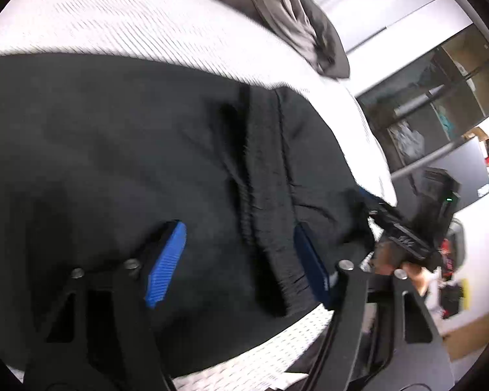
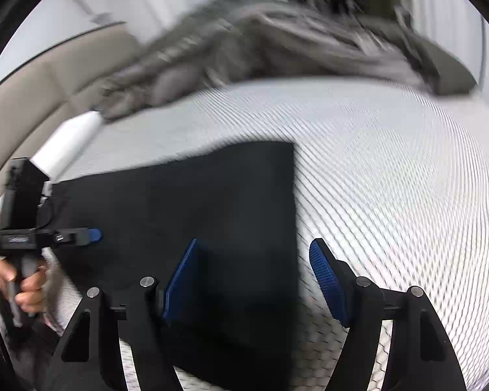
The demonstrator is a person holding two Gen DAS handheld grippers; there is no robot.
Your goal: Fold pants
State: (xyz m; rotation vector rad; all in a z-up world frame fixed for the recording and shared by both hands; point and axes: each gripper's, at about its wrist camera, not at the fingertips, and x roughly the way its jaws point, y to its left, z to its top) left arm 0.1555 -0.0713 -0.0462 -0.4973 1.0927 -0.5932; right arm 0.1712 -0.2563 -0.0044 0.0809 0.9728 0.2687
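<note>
Black pants [image 1: 130, 150] lie folded flat on a white patterned mattress [image 1: 146, 26]; their ribbed waistband [image 1: 264, 195] runs down the middle of the left wrist view. My left gripper [image 1: 238, 260] is open just above the pants near the waistband, holding nothing. In the right wrist view the pants [image 2: 195, 195] form a dark rectangle with a straight right edge. My right gripper [image 2: 254, 277] is open and straddles that edge, empty. The right gripper shows in the left wrist view [image 1: 368, 202], and the left gripper in the right wrist view [image 2: 94, 234].
A heap of grey clothes [image 2: 260, 32] lies at the far side of the mattress, also in the left wrist view [image 1: 293, 16]. A beige headboard [image 2: 49, 81] stands at the left. Dark shelves [image 1: 440, 104] stand beyond the mattress at the right.
</note>
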